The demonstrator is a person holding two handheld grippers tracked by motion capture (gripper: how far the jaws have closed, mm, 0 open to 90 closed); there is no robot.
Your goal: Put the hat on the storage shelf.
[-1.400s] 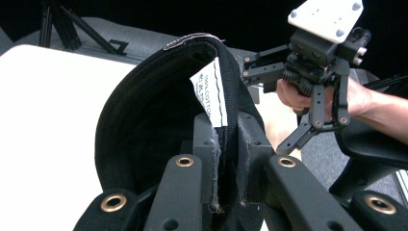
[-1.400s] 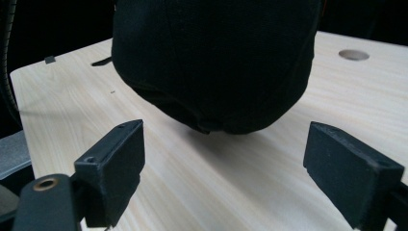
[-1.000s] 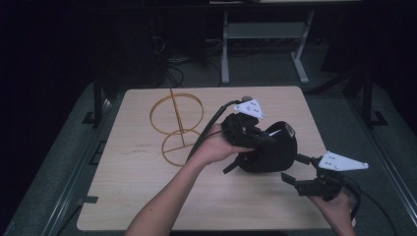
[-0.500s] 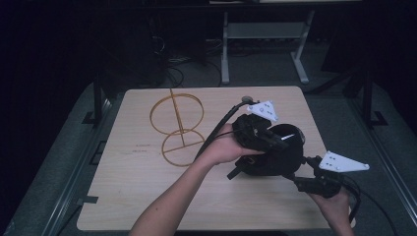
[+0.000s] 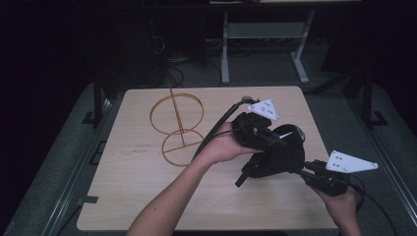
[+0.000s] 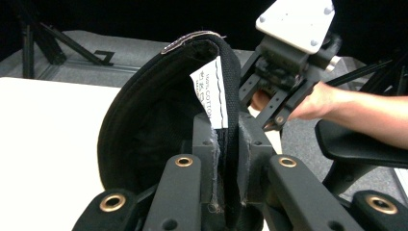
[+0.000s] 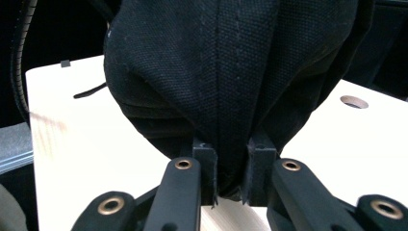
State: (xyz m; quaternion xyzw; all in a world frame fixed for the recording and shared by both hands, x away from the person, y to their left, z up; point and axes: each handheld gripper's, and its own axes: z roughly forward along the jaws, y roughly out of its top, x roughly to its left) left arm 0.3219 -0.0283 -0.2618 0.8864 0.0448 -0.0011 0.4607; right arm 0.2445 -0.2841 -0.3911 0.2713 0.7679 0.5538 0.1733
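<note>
Dim room, pale wooden surface (image 5: 147,196), grey floor mat (image 5: 59,167) around it, white metal stand (image 5: 265,34) behind, tangled cables (image 5: 172,59) in shadow

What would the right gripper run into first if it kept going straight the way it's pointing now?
The black cap itself. The right gripper has just closed its jaws on a fold of the cap's fabric, so pushing on would only drive into the cap. Beyond it probably sits the left gripper, clamped on the cap's rim, though depth is unclear.

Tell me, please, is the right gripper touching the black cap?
Touching. In the right gripper view, the right gripper has just closed its jaws, and both pads press a fold of the black cap between them.
</note>
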